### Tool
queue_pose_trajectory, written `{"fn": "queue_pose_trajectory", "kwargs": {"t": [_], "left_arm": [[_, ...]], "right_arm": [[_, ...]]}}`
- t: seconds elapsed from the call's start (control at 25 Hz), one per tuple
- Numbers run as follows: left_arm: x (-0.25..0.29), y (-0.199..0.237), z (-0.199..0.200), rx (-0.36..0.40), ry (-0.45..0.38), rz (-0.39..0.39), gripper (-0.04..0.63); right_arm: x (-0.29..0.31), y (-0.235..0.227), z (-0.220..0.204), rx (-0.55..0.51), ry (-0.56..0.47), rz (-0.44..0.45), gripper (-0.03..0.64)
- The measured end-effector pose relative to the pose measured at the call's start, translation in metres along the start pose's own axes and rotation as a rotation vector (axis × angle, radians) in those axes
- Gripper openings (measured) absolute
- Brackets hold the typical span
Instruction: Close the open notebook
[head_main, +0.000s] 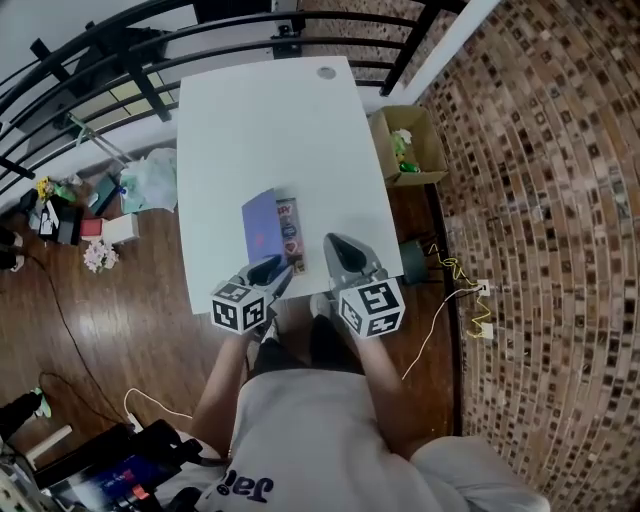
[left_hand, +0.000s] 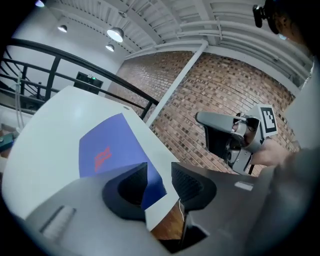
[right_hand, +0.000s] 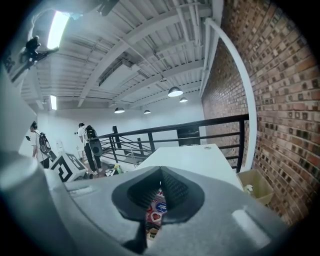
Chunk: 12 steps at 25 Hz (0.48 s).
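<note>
On the white tabletop (head_main: 270, 120), near its front edge, lies the notebook (head_main: 262, 225), blue cover up. It is probably light and floppy, best pinched at the cover's free edge. The left gripper (left_hand: 159, 176) has its jaws apart by the near corner; the right gripper (right_hand: 161, 175) has its jaws together, empty.

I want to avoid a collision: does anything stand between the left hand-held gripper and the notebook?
Nothing visible does. The near corner of the notebook already shows between the parted jaws of the left hand-held gripper. The right hand-held gripper is off to the notebook's right, apart from it.
</note>
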<state>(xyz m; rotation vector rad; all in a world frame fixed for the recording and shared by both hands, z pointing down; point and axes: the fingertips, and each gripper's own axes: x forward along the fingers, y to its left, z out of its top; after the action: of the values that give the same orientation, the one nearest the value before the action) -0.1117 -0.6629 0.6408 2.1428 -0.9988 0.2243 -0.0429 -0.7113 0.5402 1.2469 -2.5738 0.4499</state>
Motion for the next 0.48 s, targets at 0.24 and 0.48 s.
{"fn": "queue_pose_trajectory", "kwargs": {"t": [0.24, 0.48], "left_arm": [[0.039, 0.011, -0.027, -0.023, 0.079, 0.017, 0.152], [0.067, 0.028, -0.055, 0.035, 0.205, 0.090, 0.109]], "right_arm": [[-0.012, -0.017, -0.013, 0.035, 0.006, -0.037, -0.012], [-0.017, -0.020, -0.021, 0.056, 0.010, -0.051, -0.012]]}}
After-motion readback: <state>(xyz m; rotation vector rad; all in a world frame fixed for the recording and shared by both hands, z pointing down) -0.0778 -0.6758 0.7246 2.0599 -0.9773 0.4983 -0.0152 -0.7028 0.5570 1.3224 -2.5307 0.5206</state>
